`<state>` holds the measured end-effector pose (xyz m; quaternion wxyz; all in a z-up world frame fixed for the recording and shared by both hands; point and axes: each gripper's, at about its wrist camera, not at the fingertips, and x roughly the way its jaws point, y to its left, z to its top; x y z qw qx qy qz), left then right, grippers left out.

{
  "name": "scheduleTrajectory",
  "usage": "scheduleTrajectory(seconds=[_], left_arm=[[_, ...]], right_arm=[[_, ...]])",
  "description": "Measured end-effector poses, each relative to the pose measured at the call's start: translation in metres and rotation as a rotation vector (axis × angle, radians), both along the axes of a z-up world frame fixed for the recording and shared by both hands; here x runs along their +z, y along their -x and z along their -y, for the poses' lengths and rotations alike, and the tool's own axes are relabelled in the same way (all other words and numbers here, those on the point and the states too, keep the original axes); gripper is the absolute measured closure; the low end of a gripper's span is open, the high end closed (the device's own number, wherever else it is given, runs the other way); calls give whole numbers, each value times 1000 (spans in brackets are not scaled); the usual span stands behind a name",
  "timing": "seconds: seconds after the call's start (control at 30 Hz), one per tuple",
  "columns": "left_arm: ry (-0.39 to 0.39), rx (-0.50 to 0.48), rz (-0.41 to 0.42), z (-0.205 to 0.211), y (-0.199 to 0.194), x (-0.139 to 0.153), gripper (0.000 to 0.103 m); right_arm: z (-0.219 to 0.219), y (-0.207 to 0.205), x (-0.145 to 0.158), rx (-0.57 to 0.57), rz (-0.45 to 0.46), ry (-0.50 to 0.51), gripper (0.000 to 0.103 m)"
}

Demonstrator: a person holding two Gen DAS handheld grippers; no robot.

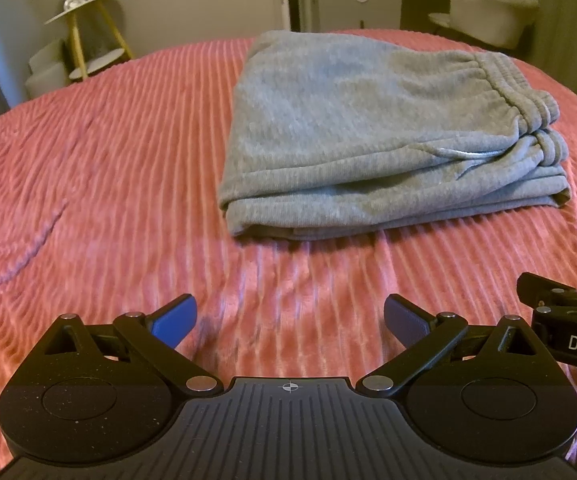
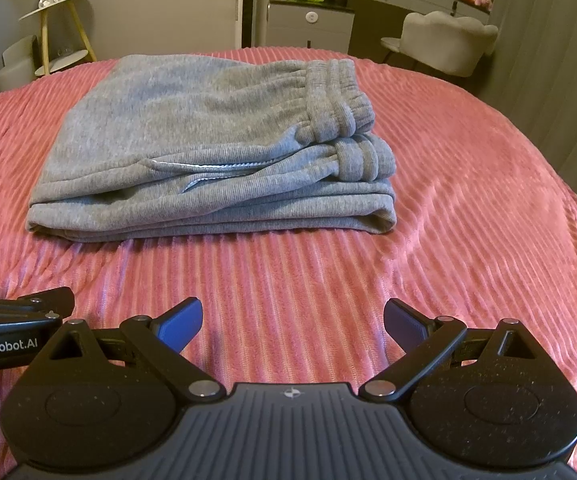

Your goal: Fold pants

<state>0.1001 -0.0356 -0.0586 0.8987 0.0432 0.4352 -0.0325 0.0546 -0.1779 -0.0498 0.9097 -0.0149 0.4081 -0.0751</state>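
On pink bedspread, folded pants lie crosswise, waistband right; both tongs agape.

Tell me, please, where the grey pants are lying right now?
The folded grey pants lie on the pink bedspread, ahead of both open grippers; they sit right of centre in the left wrist view and left of centre in the right.

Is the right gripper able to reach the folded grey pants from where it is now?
Probably yes. The right gripper is open and empty, and only bare pink bedspread lies between it and the pants.
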Motion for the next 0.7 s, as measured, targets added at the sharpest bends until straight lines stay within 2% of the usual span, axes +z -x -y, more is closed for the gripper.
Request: scheduleTrajectory(seconds=[0.7], left_arm=[[-3,-19,5,2,0,-2,1]], right_arm=[[0,-2,-1,0,-5,7,6]])
